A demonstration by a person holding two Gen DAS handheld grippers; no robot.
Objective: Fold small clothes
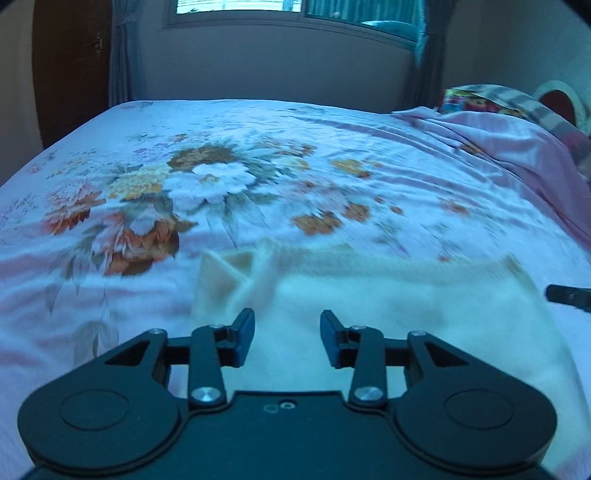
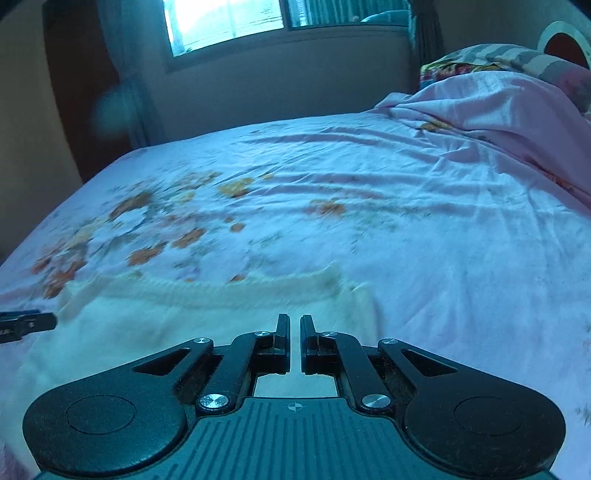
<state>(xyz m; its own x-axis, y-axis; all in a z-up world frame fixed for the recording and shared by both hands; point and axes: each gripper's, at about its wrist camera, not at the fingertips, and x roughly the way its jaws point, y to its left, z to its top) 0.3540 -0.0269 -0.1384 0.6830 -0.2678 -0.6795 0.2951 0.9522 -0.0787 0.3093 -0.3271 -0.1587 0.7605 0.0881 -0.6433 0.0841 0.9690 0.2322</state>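
A wide bed point(image 1: 332, 122) fills both views, covered by a smooth, lightly creased floral bedsheet point(image 1: 229, 177) in pale pink, printed with white, yellow and rust-orange blooms and grey-green leaves. At its far right corner a soft pink blanket point(image 2: 491, 110) lies bunched in rounded folds, with a grey-striped pillow point(image 2: 524, 55) and a brightly patterned cloth behind it. Beyond the bed are a plain wall, a window point(image 2: 225, 22) and hanging curtains.

Near the bed's front edge lies the cream knitted garment point(image 1: 388, 295), fuzzy and thick, with a ribbed band along its far edge and a small flap turned up at its left corner, showing a beige inner side. It is blurred.

The left gripper point(image 1: 287, 332), of matte black plastic with silver screws, stands partly open over the garment; nothing is between its blue-tinted flat pads.

The right gripper point(image 2: 294, 325) hangs over the garment's right part with its flat black fingers nearly together, only a thin slit between them, and no cloth visibly pinched.
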